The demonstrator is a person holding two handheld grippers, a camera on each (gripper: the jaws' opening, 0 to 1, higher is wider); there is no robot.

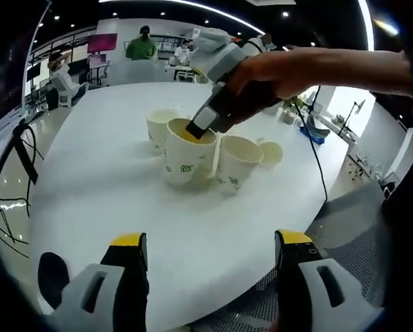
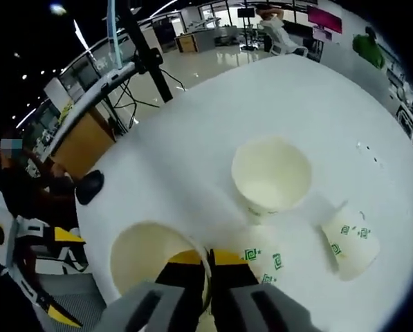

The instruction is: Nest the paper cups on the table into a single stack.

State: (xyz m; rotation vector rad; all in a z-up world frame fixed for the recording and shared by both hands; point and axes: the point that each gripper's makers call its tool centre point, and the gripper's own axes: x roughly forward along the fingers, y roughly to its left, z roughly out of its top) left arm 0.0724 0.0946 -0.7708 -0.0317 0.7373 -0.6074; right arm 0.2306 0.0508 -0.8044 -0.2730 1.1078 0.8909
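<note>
right gripper (image 2: pixel 207 266) clenched on near cup's rim (image 2: pixel 205 273) | left gripper (image 1: pixel 212 252) released, well short of cups | upright cup (image 2: pixel 272 173) beyond held cup, mouth up | right nearer

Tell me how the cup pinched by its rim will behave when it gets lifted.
The right gripper pinches one wall of the paper cup at the rim, so the thin wall will probably flex or go oval. It looks empty, so likely very light. Held from one side, it may swing or tilt and could bump the neighbouring cup.
</note>
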